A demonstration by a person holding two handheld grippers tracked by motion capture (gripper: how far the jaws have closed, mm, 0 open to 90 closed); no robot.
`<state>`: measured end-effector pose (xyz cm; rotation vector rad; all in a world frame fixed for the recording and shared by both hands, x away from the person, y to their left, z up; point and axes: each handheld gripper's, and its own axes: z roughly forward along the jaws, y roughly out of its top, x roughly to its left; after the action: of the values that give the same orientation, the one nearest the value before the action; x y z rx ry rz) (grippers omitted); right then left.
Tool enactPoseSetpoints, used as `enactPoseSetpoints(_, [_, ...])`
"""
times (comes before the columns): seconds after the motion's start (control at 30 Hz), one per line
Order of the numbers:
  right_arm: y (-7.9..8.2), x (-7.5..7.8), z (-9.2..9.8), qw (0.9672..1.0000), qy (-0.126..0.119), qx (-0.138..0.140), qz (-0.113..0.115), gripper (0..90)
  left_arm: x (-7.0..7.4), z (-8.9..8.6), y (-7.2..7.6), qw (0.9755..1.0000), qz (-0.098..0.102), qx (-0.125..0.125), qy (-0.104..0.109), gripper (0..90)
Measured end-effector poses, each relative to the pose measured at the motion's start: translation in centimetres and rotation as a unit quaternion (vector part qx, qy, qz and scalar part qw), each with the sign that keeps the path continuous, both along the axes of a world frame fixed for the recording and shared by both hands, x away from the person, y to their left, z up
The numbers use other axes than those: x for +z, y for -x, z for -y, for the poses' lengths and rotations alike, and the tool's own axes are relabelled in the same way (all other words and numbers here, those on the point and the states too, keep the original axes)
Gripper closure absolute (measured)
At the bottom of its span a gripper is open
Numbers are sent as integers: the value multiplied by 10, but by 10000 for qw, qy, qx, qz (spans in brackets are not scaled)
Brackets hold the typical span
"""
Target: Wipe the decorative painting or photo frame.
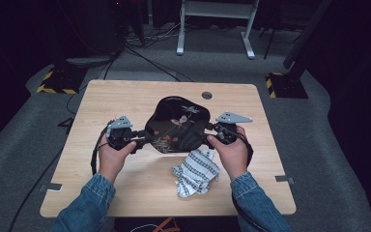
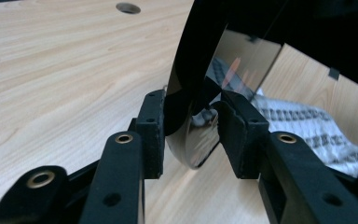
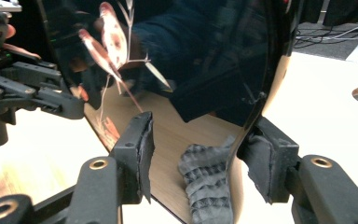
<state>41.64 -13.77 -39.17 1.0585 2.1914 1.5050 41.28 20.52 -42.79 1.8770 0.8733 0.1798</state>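
Tools point(image 1: 142, 140) flank black tray point(image 1: 176, 123), wooden table point(image 1: 116, 96).

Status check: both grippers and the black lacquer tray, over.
Left gripper open around glossy black lacquer tray rim. Right gripper open, one pad touching the rim. Striped cloth beside the tray.

- Both forearms in denim sleeves reach forward from the near edge, side by side;
- left tongs point(image 1: 142, 138) point inward to the right, jaws parted, pads not pressing;
- right tongs point(image 1: 206, 135) point inward to the left, jaws parted too.
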Motion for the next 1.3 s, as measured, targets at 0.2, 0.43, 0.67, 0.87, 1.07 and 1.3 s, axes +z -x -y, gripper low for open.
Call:
enactPoseSetpoints(0.2, [4, -5, 1, 9999, -30, -125, -12, 469, -2, 0, -15, 10000, 48, -62, 57, 595])
enactPoseSetpoints(0.43, [5, -10, 1, 9997, -19, -209, -79, 468, -9, 2, -25, 9999, 18, -47, 127, 564])
enactPoseSetpoints(0.67, [4, -16, -2, 9997, 35, -177, -185, 466, -17, 2, -34, 9999, -12, -9, 122, 535])
enactPoseSetpoints(0.87, [2, -22, -2, 9996, 53, -105, -253, 464, -22, 2, -36, 9999, 24, -9, 127, 522])
enactPoseSetpoints(1.07, [3, -22, -3, 9998, 101, 19, -169, 439, -26, 3, -39, 9997, 114, 61, 189, 490])
enactPoseSetpoints(1.3, [3, -22, -4, 9999, 135, 72, -61, 413, -26, 3, -36, 9991, 252, 202, 291, 467])
